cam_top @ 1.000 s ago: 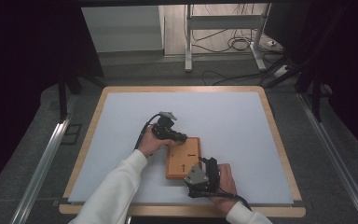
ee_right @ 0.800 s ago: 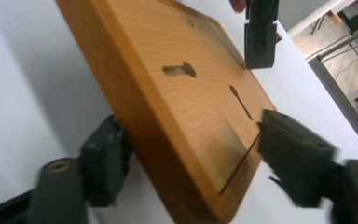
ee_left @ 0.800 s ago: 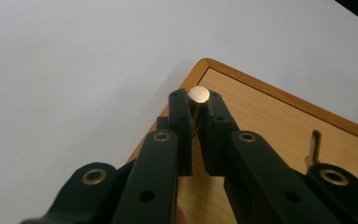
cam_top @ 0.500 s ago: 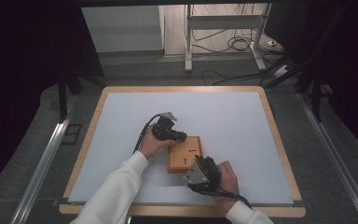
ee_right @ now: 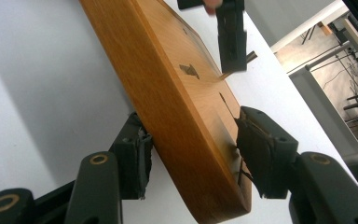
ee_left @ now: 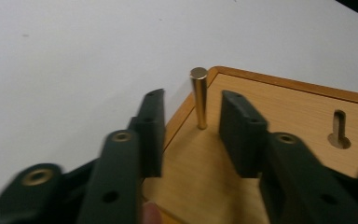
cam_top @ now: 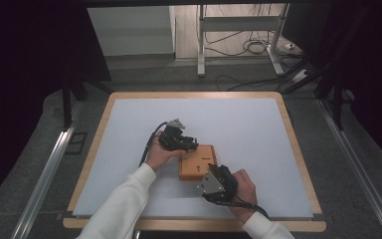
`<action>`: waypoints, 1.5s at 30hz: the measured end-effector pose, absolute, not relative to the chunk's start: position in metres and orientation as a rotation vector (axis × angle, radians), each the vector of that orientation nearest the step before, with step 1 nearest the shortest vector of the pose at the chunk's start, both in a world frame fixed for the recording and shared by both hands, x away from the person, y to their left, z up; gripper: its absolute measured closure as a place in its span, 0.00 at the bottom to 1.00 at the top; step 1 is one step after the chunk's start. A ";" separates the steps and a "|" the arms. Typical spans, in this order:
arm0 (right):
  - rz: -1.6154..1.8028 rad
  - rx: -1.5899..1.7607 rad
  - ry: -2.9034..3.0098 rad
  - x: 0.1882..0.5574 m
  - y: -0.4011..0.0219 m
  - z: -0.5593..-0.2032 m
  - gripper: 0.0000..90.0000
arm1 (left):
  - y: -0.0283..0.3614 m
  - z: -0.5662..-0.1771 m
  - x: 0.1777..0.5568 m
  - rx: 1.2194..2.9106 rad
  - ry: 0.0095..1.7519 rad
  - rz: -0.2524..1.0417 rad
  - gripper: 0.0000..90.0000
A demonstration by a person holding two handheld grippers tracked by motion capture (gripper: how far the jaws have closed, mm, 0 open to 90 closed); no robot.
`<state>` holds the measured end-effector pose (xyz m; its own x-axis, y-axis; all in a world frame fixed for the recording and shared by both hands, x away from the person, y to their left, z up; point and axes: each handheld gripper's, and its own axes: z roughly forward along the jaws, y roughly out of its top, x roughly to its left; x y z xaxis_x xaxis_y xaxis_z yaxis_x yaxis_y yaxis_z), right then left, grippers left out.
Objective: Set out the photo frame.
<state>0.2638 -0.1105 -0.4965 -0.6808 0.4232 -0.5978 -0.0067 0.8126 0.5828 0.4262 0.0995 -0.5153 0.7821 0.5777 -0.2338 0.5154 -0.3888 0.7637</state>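
My left gripper (ee_left: 190,135) has just been opening, and the brass pin (ee_left: 198,97) stands upright in the wooden block (cam_top: 197,163) between its parted jaws, untouched. My right gripper (ee_right: 193,161) has been closing and now straddles the block's near edge; the left pad meets the wood, but at the right pad I cannot tell whether it presses. The block's lower corner is cut off there

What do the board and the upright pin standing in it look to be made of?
Board: apparently wood, going by its faint grain and orange-brown tone, with a smooth, perhaps varnished face and darker rounded edges. Pin: likely metal, brass by its gold colour and polished sheen, though plating can't be ruled out.
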 end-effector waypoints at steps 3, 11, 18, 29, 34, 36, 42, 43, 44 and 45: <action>0.717 0.307 2.231 0.264 -0.111 -0.495 0.52 | 0.114 -0.515 0.420 2.035 0.849 0.121 0.52; 0.729 0.333 2.210 0.267 -0.113 -0.488 0.55 | 0.154 -0.516 0.399 2.022 0.869 0.164 0.49; 0.730 0.348 2.207 0.270 -0.116 -0.482 0.56 | 0.175 -0.519 0.371 2.006 0.862 0.193 0.49; 0.722 0.359 2.233 0.280 -0.112 -0.468 0.59 | 0.172 -0.522 0.344 2.116 0.776 0.293 0.44; 0.731 0.376 2.256 0.287 -0.112 -0.461 0.61 | 0.174 -0.525 0.340 2.132 0.772 0.296 0.41; 0.730 0.373 2.266 0.290 -0.112 -0.459 0.61 | 0.174 -0.525 0.339 2.140 0.772 0.302 0.41; 0.721 0.363 2.306 0.299 -0.108 -0.449 0.63 | 0.175 -0.527 0.339 2.133 0.784 0.289 0.40; 0.716 0.365 2.314 0.300 -0.108 -0.447 0.63 | 0.175 -0.527 0.339 2.135 0.783 0.288 0.40; 0.720 0.365 2.319 0.303 -0.107 -0.445 0.63 | 0.175 -0.527 0.339 2.137 0.781 0.289 0.40; 0.720 0.370 2.323 0.304 -0.106 -0.444 0.63 | 0.175 -0.527 0.339 2.139 0.780 0.289 0.40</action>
<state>0.3044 -0.1063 -0.4436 -0.7362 0.4367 -0.5171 0.0679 0.8078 0.5855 0.3392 0.1747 -0.5272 0.7817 0.6208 -0.0598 0.4323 -0.4703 0.7694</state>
